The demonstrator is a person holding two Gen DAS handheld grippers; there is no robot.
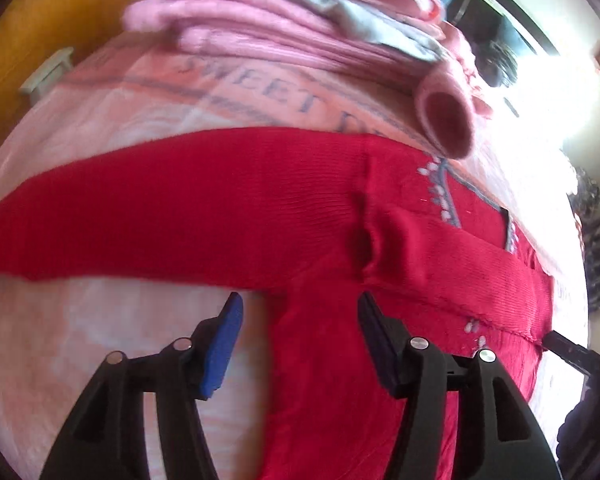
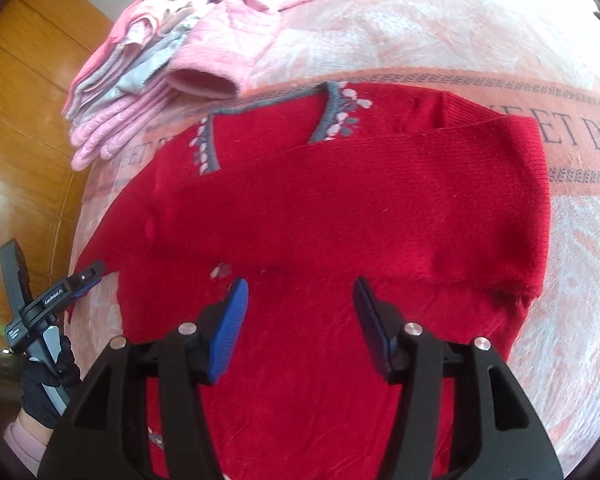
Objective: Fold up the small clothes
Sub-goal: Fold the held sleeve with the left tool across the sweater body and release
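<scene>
Both the left gripper (image 1: 300, 312) and the right gripper (image 2: 300, 296) hang wide open, holding nothing, over the red sweater (image 2: 340, 208). It lies flat on the pink blanket (image 2: 440, 28). Beyond it, near the blanket's far edge, sits a stack of pink clothes (image 2: 132, 92).

Ribbed red knit sweater (image 2: 340, 208), fluffy pink blanket (image 2: 480, 32), glossy wood panelling (image 2: 28, 100)

Left gripper (image 1: 300, 312) jaws apart, empty; right gripper (image 2: 300, 296) jaws apart, empty.
</scene>
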